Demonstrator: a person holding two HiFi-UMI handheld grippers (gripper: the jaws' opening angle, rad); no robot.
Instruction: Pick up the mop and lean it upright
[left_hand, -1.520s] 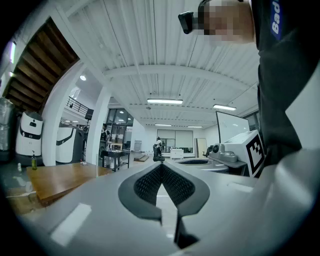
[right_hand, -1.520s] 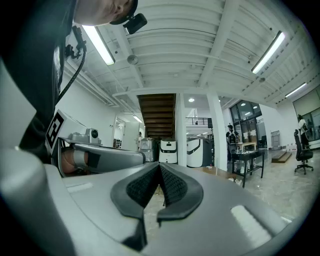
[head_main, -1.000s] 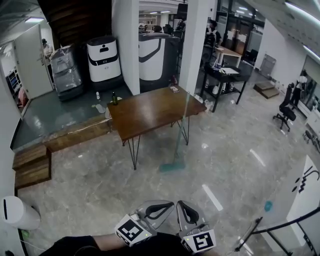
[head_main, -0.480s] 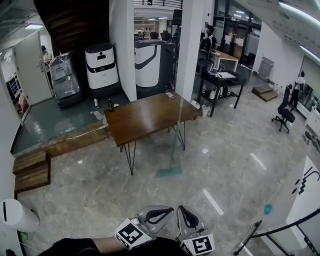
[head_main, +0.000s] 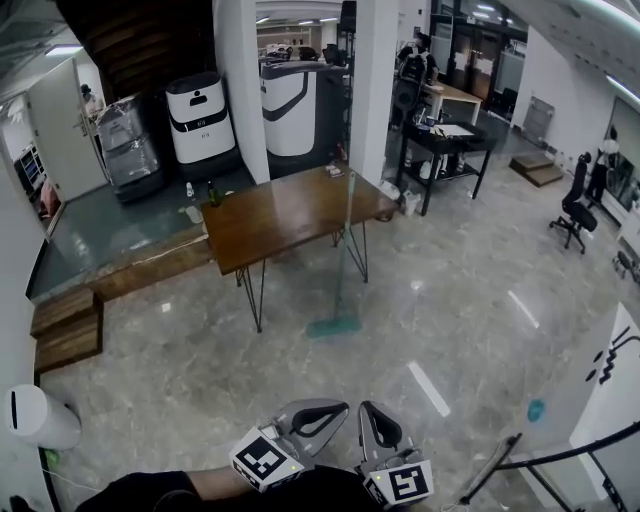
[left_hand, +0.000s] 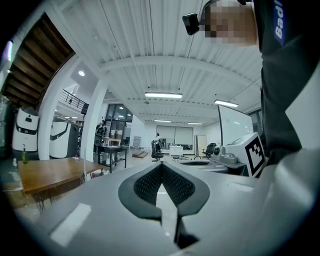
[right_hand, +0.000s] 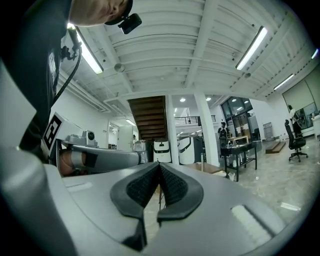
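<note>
The mop stands upright with its pale handle leaning on the edge of the brown wooden table. Its teal head rests flat on the grey floor. In the head view both grippers hang low at the bottom edge, well short of the mop. My left gripper is shut with nothing between its jaws, its tips meeting. My right gripper is shut and empty as well. The mop handle shows faintly past the right jaws.
Hairpin legs hold up the table. Two white pillars stand behind it, with white machines beyond. A black desk is at the back right, wooden steps at the left, a white cylinder at the lower left.
The view has drawn back slightly, so the table and mop sit a little farther and more to the left. Both grippers stay shut near the body.
</note>
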